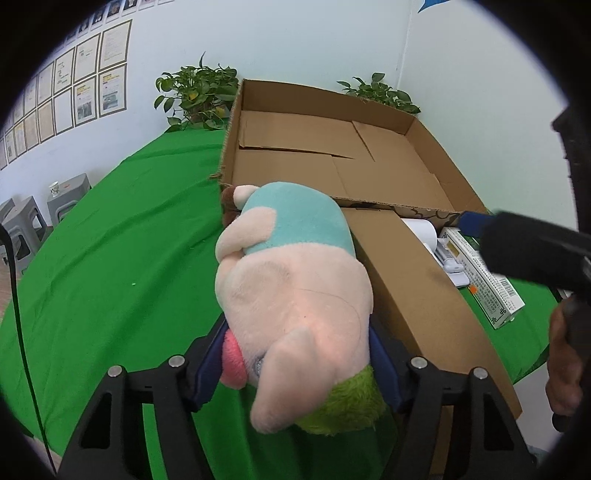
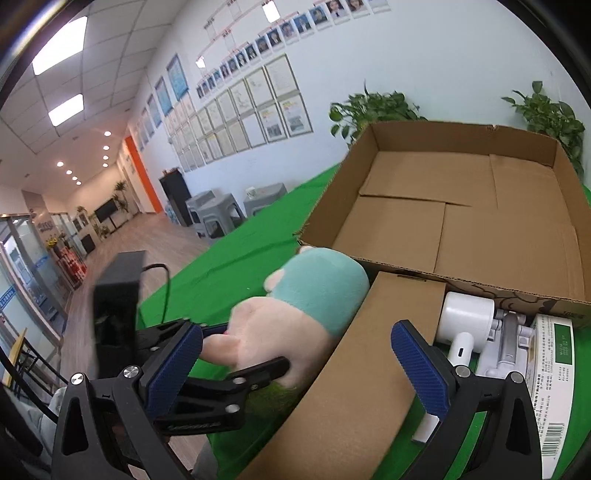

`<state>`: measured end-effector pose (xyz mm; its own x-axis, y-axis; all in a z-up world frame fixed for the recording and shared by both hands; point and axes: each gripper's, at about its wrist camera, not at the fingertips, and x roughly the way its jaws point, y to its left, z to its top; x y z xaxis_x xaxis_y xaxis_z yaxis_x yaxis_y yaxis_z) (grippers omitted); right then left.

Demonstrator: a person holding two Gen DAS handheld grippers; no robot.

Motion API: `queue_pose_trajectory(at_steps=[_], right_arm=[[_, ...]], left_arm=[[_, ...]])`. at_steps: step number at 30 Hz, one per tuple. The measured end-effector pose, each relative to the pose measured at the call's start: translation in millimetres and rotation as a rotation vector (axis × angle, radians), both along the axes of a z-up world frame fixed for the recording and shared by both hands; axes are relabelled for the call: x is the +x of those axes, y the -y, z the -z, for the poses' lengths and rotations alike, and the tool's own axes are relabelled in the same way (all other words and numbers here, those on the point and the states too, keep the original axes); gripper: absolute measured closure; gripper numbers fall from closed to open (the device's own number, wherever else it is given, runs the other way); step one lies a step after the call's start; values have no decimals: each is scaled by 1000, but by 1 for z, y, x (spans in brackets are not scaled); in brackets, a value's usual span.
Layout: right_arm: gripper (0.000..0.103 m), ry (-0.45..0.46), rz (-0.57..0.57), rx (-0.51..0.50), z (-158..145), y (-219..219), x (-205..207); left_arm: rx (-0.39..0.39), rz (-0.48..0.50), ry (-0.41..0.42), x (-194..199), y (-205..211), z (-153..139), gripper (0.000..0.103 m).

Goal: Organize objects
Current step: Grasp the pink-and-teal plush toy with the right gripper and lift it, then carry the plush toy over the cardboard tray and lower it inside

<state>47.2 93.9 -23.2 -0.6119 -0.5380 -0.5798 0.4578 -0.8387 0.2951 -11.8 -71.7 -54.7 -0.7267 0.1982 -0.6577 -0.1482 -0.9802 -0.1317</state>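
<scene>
behind my green table cloth two leafy potted plants stand against the white wall. rows of framed papers hang on it, with small portrait photos above. grey plastic stools sit near the wall, one with a paper cup on top. ceiling lights glow over a long hallway.

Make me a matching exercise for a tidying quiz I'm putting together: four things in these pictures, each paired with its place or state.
Things:
1. plush toy
2. cardboard box
3. right gripper
4. potted plant

Places or states:
A. open, nothing between its fingers
B. behind the box, by the wall
C. between the left gripper's fingers
D. nothing inside, flaps open

Pairs: 1-C, 2-D, 3-A, 4-B
</scene>
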Motion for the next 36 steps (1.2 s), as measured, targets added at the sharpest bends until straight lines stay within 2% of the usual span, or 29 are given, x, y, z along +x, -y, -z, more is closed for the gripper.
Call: queue_pose_trajectory(at_steps=[3,5,8,12,15,18,26,30,32,36], right_arm=[[0,107,-5,-98,3,7,-21],[0,153,-11,-129,8,17,-36],[0,184,-35,-104,17,42,-53],[0,285,-111,-121,39,85,-74],[0,310,-91,-37,53,110,-85],[0,363,-74,-23,67,121,-96],[2,334,-53,30,78,153,-104],[10,331,-26,-11,87,160,-107],[15,316,-24,-35,85,160,-107],[19,269,-13,-77,72,150,-109]], left_arm=[[10,-8,0,10,12,-3,36],[5,-15,-1,18,17,-3,36],[20,-28,0,29,25,-1,36],[52,-50,10,33,34,3,37],[60,-67,9,35,38,5,37],[73,-72,10,34,41,6,37],[51,-49,0,28,34,2,40],[41,-35,-12,27,30,-3,41],[27,-25,-31,29,27,-10,41],[0,-3,-69,21,18,-25,41]])
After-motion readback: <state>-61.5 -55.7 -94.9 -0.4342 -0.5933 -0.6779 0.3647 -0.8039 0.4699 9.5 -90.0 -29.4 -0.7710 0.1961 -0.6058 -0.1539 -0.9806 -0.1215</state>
